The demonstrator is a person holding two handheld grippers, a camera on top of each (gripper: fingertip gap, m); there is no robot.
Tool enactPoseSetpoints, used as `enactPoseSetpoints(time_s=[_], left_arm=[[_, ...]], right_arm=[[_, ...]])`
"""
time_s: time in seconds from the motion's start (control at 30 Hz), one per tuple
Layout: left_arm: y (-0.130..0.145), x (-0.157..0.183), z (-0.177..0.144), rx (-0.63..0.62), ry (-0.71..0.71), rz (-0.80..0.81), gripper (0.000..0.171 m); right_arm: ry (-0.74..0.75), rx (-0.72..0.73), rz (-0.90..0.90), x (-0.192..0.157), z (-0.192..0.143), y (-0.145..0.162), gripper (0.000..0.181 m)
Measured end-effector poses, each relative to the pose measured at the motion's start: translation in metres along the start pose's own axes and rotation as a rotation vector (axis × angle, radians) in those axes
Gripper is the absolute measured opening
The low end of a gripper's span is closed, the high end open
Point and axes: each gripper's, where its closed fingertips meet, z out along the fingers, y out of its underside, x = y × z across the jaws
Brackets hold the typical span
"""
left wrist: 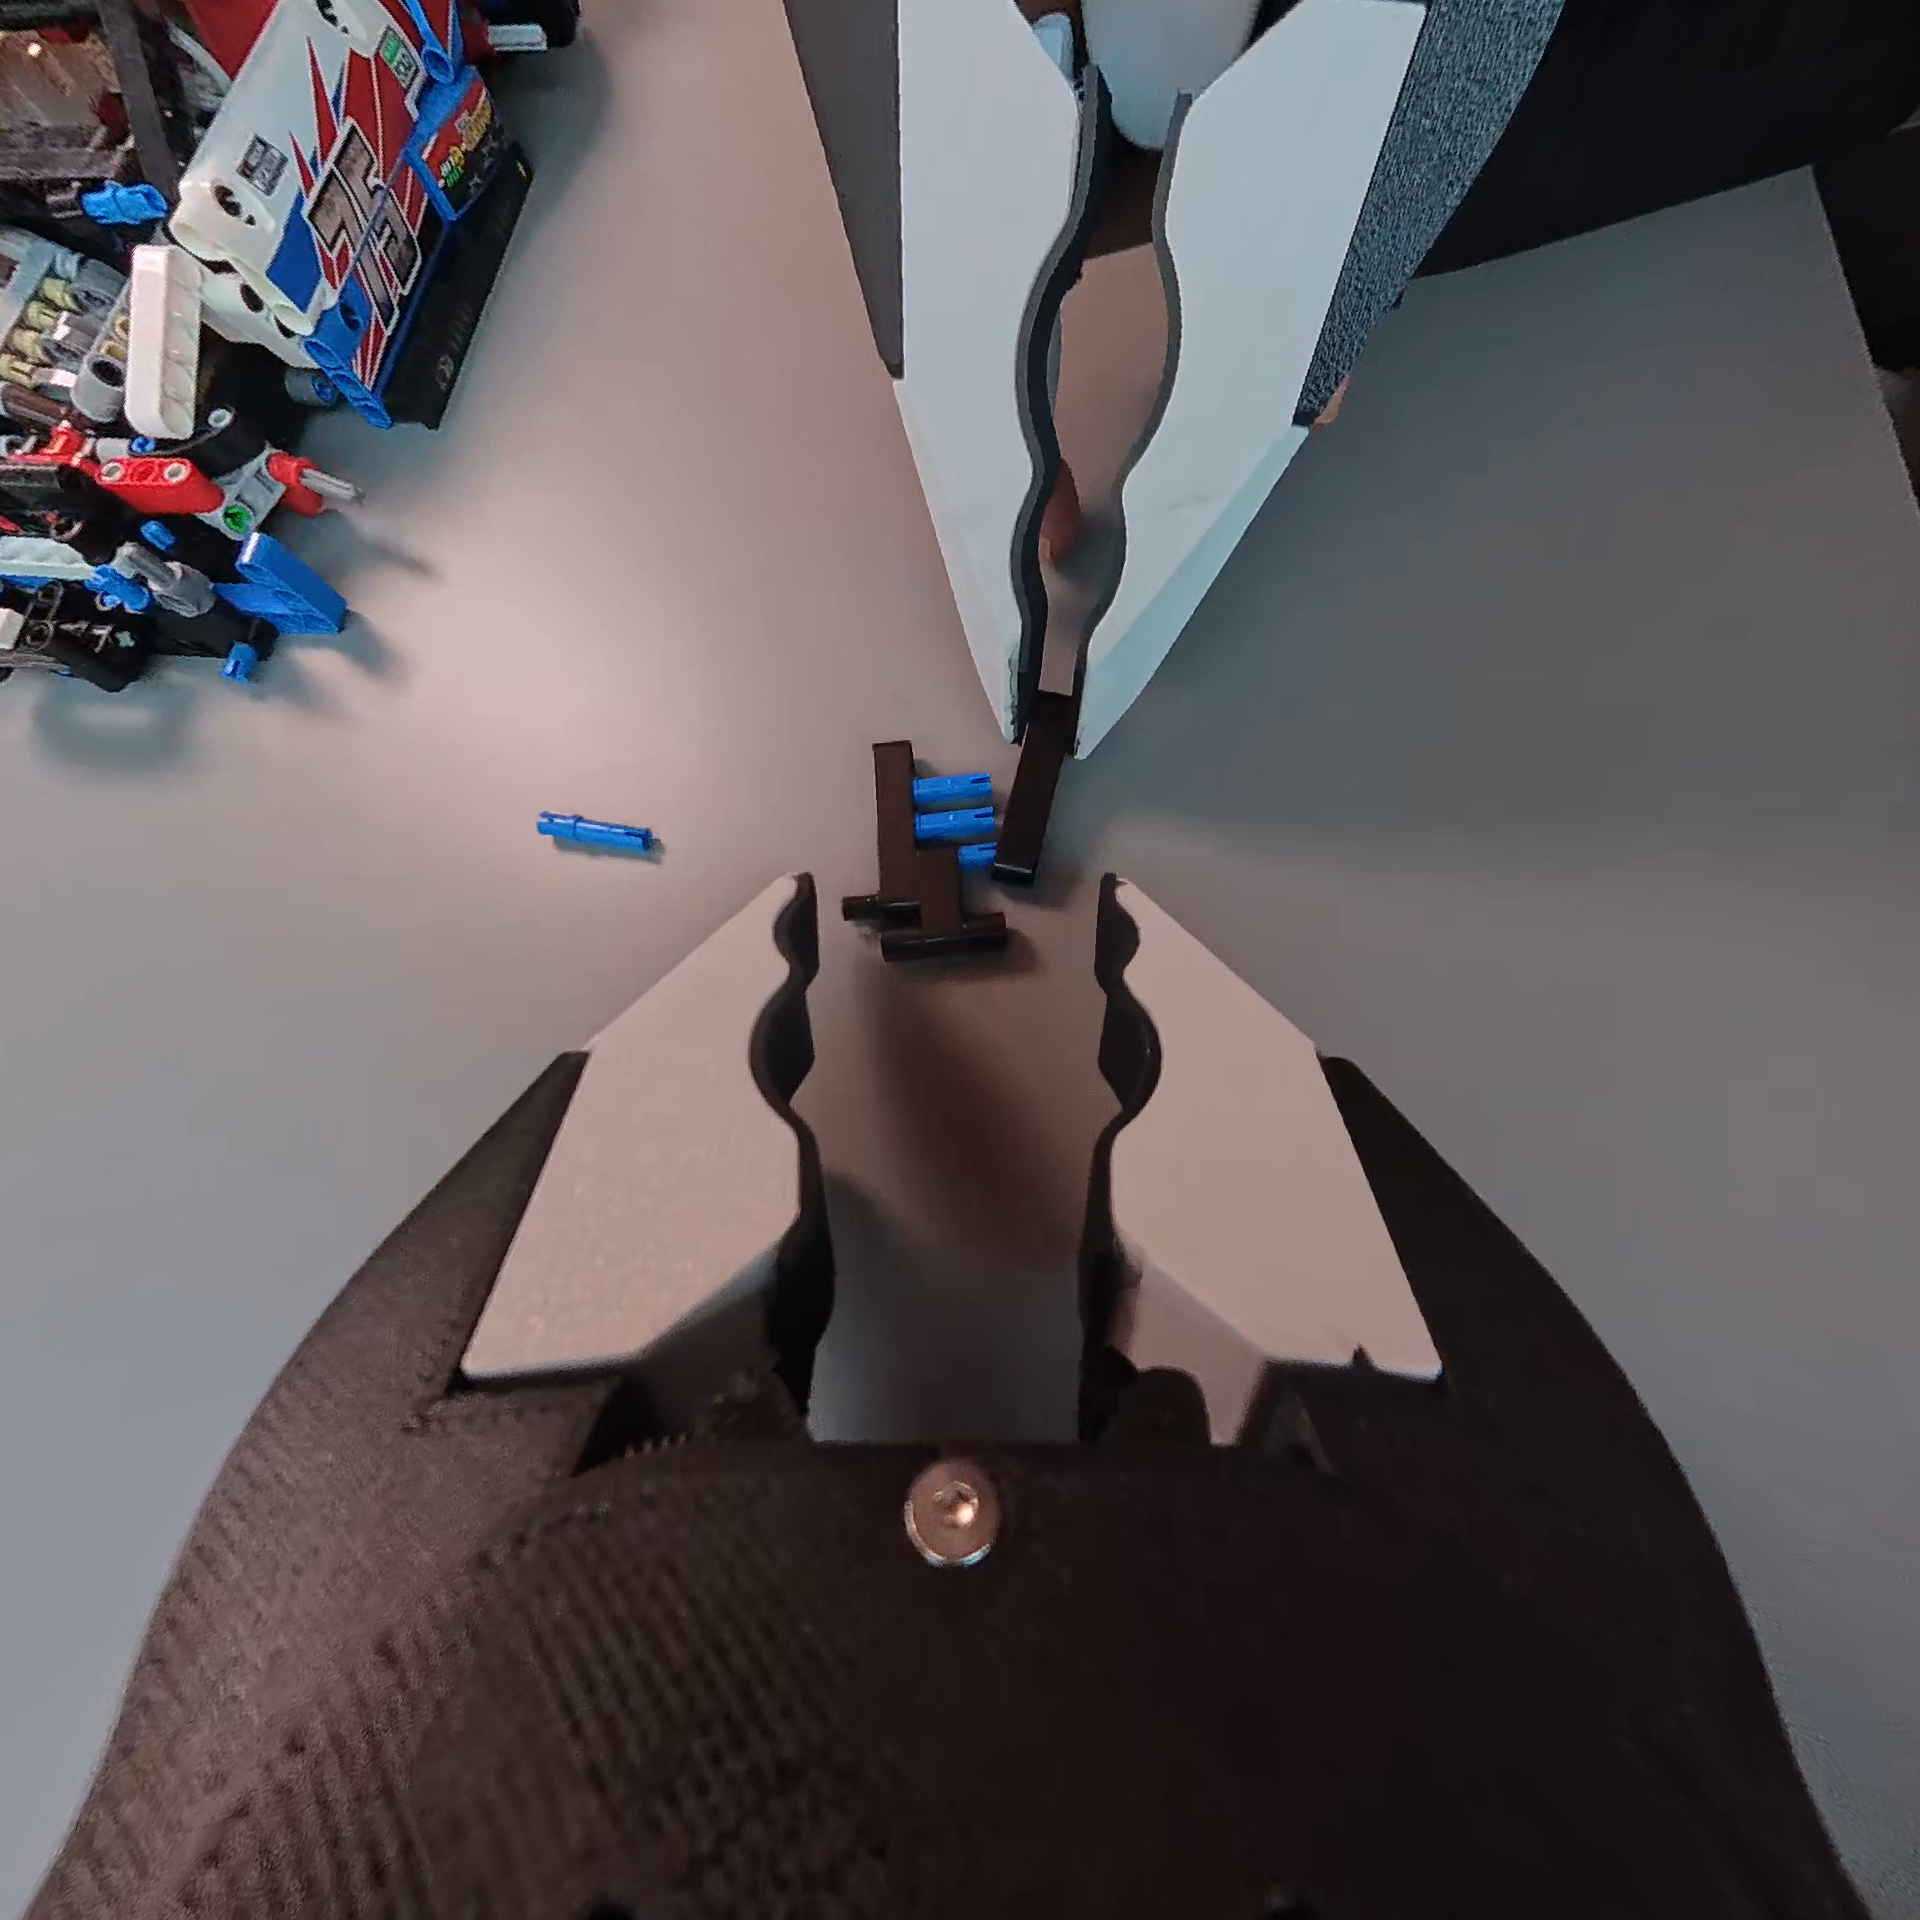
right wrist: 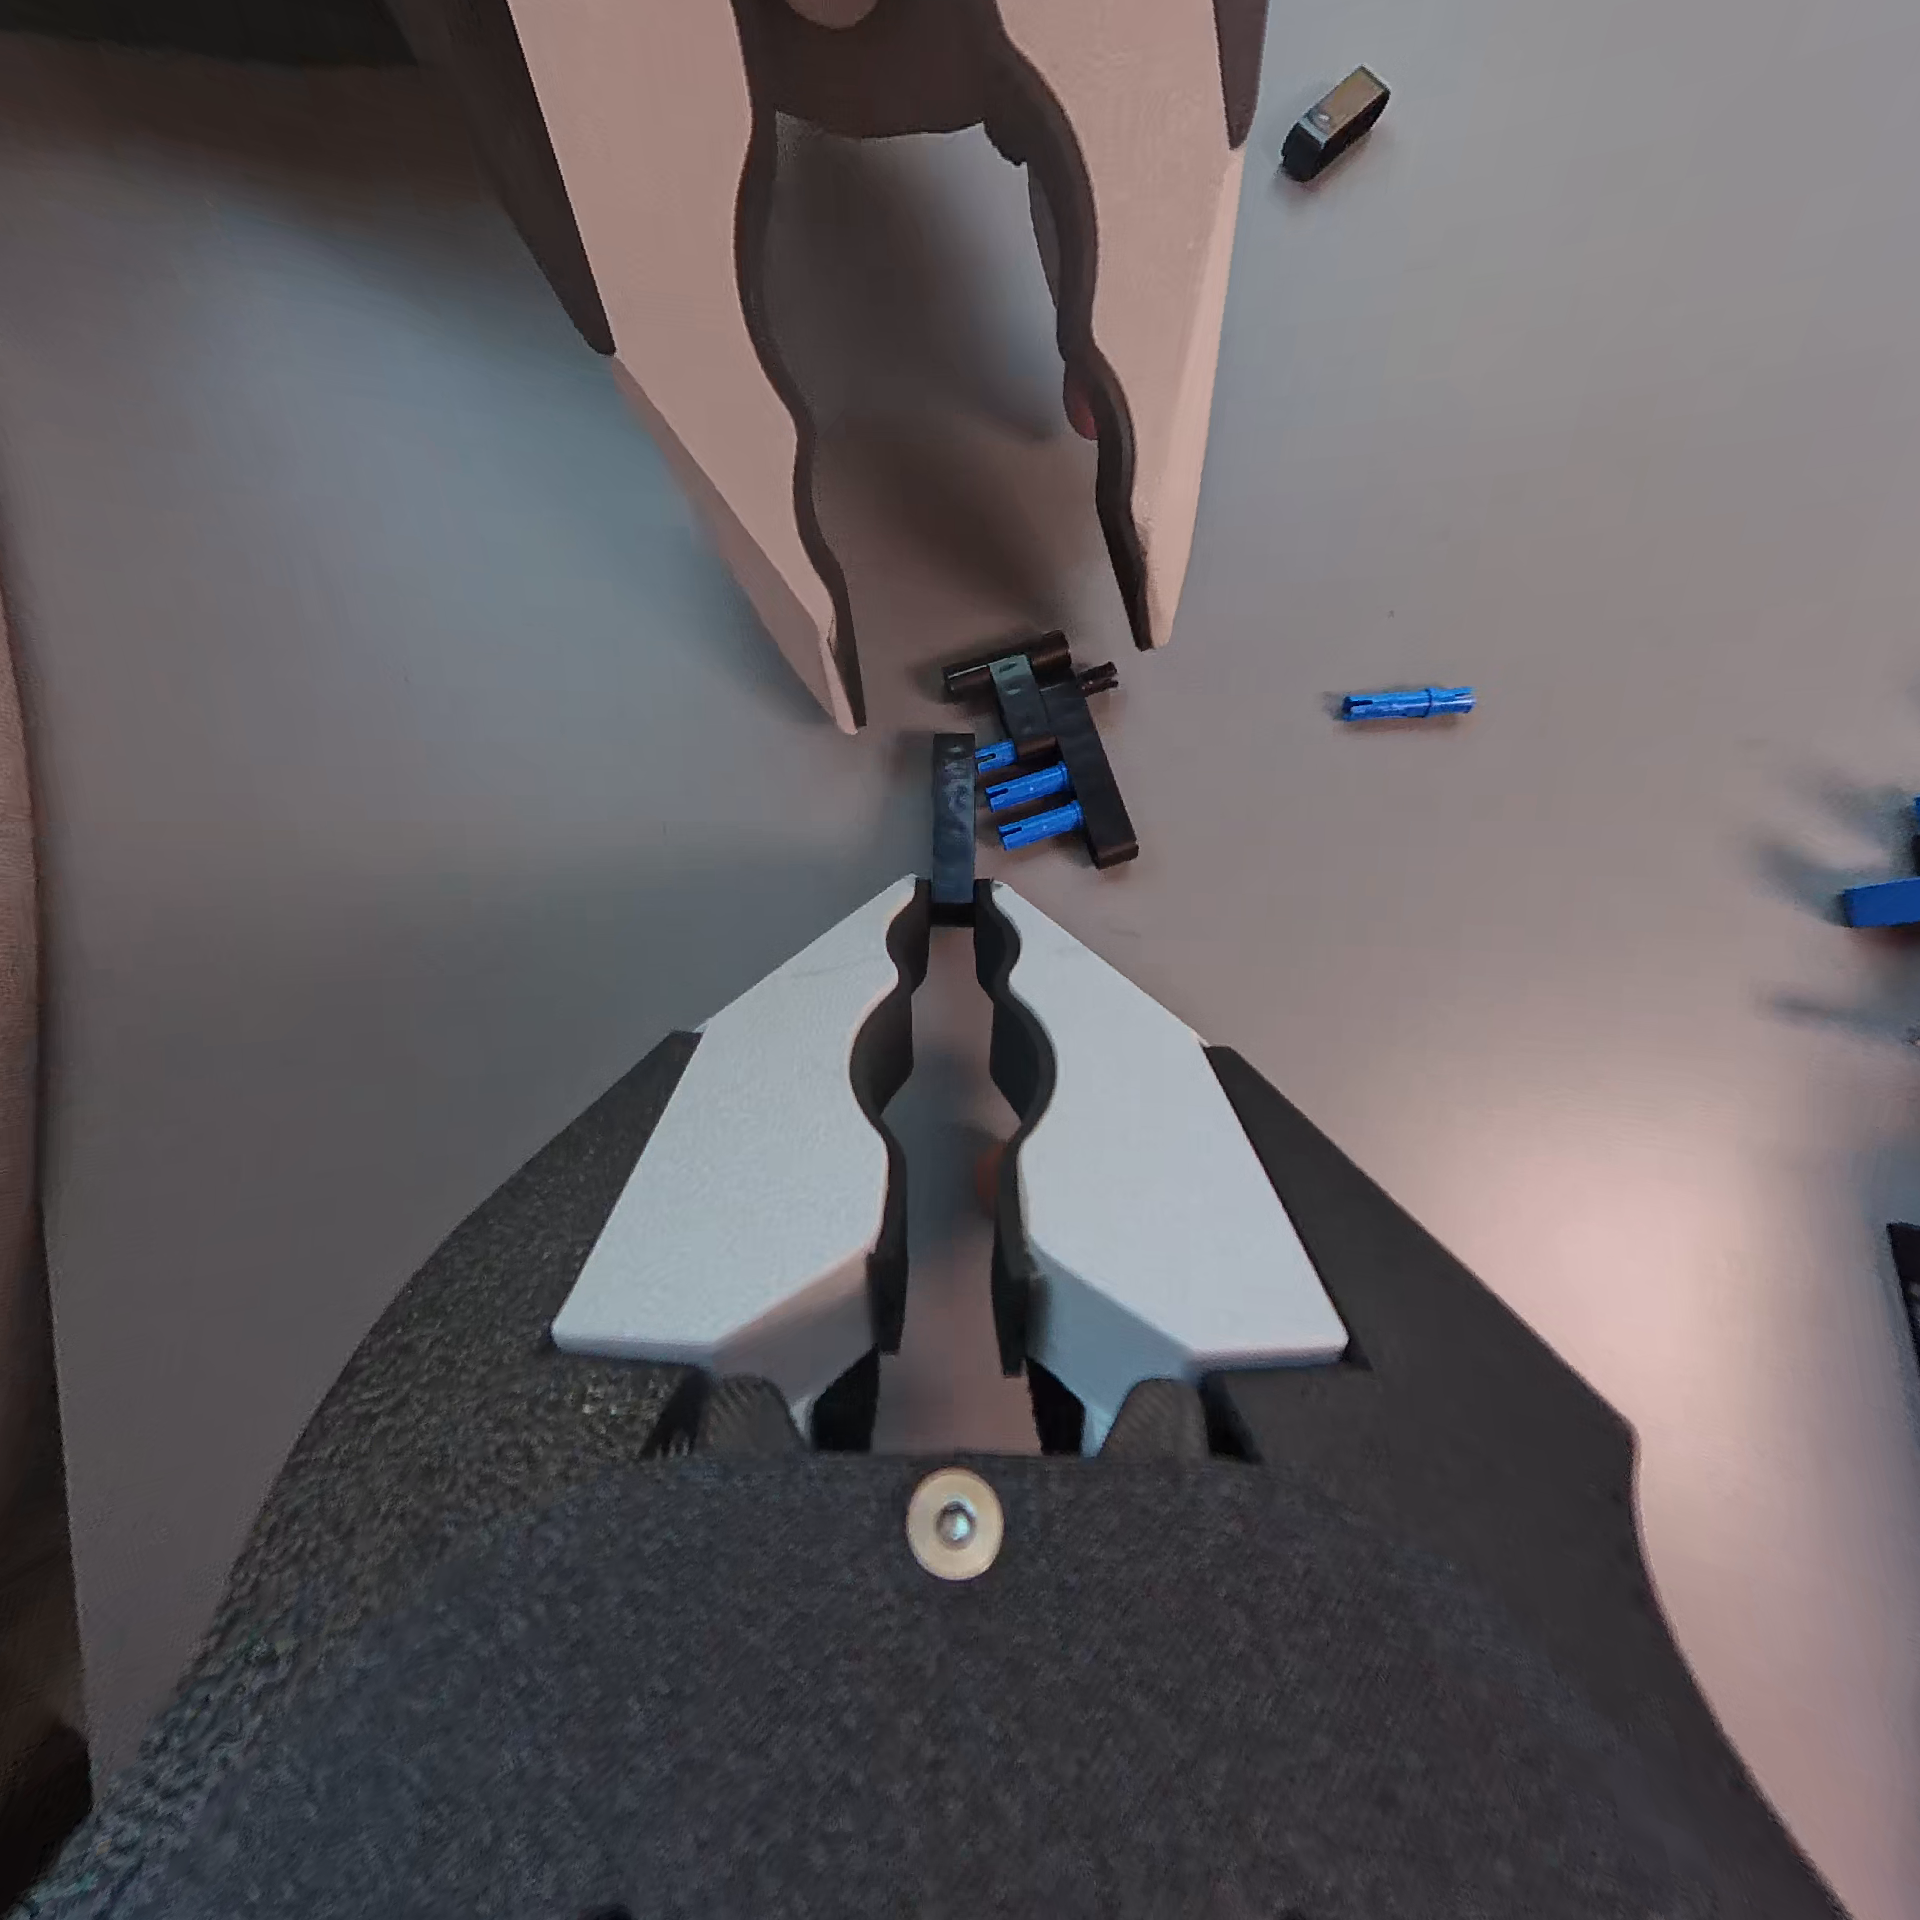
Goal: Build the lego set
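Between our right tongs (right wrist: 953,896), close to us, we hold a thin black beam (right wrist: 954,805) by its near end, and the tips are shut tight on it with almost no gap. It sticks straight out past the tips, low over the grey table (right wrist: 416,623). We think this beam is very light, hard and smooth, so it could slip or twist if we squeeze only the very end, and a grip a bit further along would feel safer. Just beside it, to its right, three short blue pins (right wrist: 1029,784) poke out of a second black beam (right wrist: 1091,774), pointing at the beam we hold. The nearest pin tips look like they touch it or almost touch it; we cannot tell which. We guess the pins need a firm, straight push to click in, and a crooked push could knock the small part away. A little further on lies a black cross piece with an axle (right wrist: 1013,675), joined to the second beam. Past that, our left tongs (left wrist: 951,899) are wide open and hold nothing, with the small black build sitting just in front of the tips. Off to the side a loose blue pin (right wrist: 1405,703) lies alone. Far away, a small black link (right wrist: 1335,123) rests on the table, and a pile of red, white and blue parts (left wrist: 208,364) waits.
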Motion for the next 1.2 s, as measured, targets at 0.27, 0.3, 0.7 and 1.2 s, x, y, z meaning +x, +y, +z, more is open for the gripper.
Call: enactPoseSetpoints(time_s=[0.27, 0.3, 0.7, 1.2], left_arm=[[-0.003, 0.002, 0.011, -0.009, 0.028, 0.008, 0.048], [-0.003, 0.002, 0.011, -0.009, 0.028, 0.008, 0.048], [-0.004, 0.002, 0.012, 0.001, 0.026, 0.016, 0.033], [-0.004, 0.002, 0.012, 0.007, 0.02, 0.028, 0.031]], right_arm=[[0.01, -0.031, -0.044, 0.004, 0.002, 0.001, 0.007], [0.011, -0.03, -0.044, 0.004, 0.002, 0.001, 0.007], [0.028, -0.004, -0.065, 0.009, -0.001, 0.002, 0.018], [0.029, 0.004, -0.075, 0.011, -0.003, 0.005, 0.024]])
